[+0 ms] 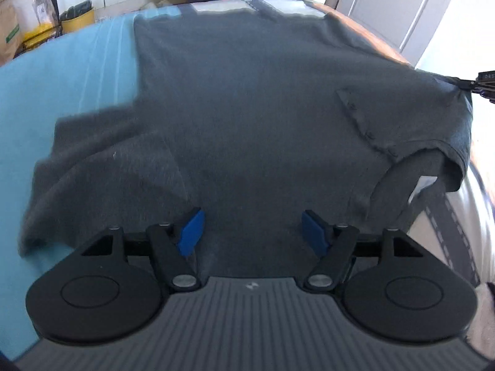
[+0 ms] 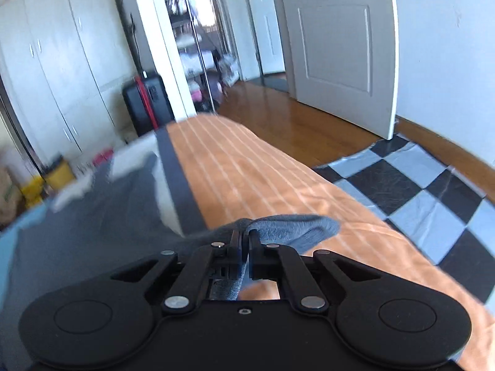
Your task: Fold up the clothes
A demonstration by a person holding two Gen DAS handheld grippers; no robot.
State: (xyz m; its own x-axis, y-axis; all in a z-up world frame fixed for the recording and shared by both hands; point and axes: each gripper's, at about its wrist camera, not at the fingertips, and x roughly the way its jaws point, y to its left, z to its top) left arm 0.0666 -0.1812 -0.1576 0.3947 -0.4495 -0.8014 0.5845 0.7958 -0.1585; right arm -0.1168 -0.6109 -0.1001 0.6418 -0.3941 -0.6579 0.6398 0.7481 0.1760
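Observation:
A dark grey polo shirt (image 1: 247, 108) lies spread on the bed, its collar and button placket at the right and one sleeve at the lower left. My left gripper (image 1: 252, 232) is open, its blue pads (image 1: 191, 232) wide apart just above the shirt's shoulder area. My right gripper (image 2: 246, 241) is shut on a fold of the grey shirt (image 2: 290, 227), which bunches out past the fingers over the orange bedcover. The right gripper's tip also shows at the right edge of the left wrist view (image 1: 478, 83), pinching the shirt's edge.
The bed has a light blue cover (image 1: 62, 92) on the left and an orange striped cover (image 2: 247, 170) on the right. Beyond it are a wooden floor (image 2: 294, 117), a checkered mat (image 2: 417, 191), a white door (image 2: 340, 46), a black suitcase (image 2: 145, 102) and yellow bins (image 1: 77, 20).

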